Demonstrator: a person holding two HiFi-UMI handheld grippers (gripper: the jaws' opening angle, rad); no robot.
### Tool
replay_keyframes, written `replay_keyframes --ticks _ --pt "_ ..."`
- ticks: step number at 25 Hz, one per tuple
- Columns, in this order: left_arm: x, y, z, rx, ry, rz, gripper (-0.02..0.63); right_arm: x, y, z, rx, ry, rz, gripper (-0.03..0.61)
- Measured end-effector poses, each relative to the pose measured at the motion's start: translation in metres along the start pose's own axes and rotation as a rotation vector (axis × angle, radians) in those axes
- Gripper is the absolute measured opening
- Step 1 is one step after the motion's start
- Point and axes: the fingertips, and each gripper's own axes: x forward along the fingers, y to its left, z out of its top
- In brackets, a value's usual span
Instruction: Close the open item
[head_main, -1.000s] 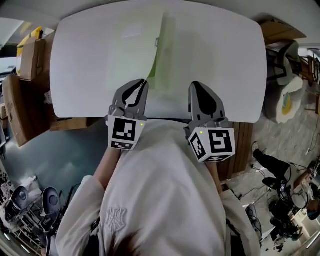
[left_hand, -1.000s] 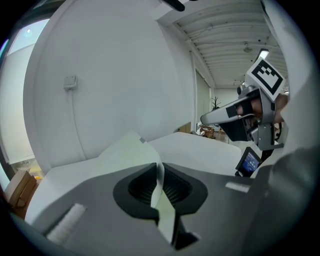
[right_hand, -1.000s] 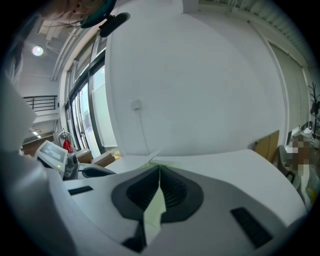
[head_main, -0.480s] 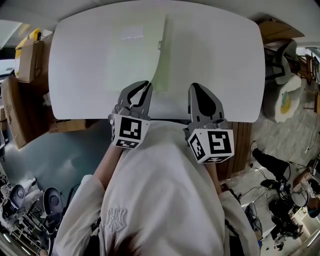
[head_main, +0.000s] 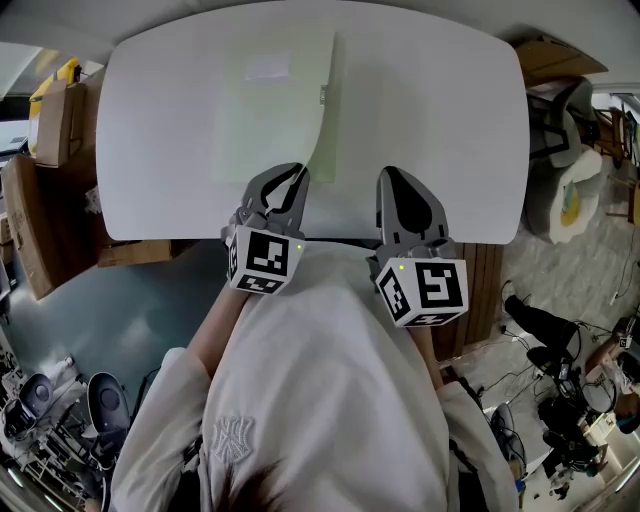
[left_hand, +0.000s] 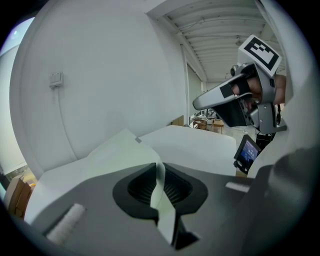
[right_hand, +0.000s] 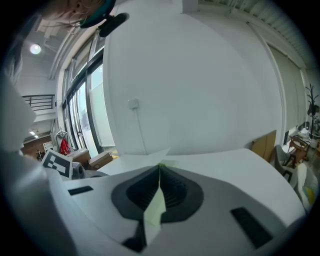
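Note:
A pale green folder lies on the white table, its label patch at the far end. Its cover is almost flat, and a strip of the inside shows along the right edge. My left gripper is at the folder's near edge, shut on the cover's near corner. In the left gripper view the thin green sheet curves up between the ridged pads of the left gripper. My right gripper rests over the table's front edge, right of the folder, shut with nothing held; its pads meet in a line.
Cardboard boxes stand left of the table. A chair is at the right, and a wooden panel is beneath the table's right corner. A white wall with a socket rises behind the table.
The folder's cover has come down to the right and lies nearly flat, so less green inside shows. The left gripper moved down and slightly right with it. The right gripper stayed put.

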Motion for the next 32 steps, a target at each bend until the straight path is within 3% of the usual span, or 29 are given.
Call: replay_keyframes --ticks 32 --pt "0.024 -0.019 -0.015 0.072 0.069 -0.074 0.035 0.000 -0.002 0.004 -0.001 0.007 0.003 0.011"
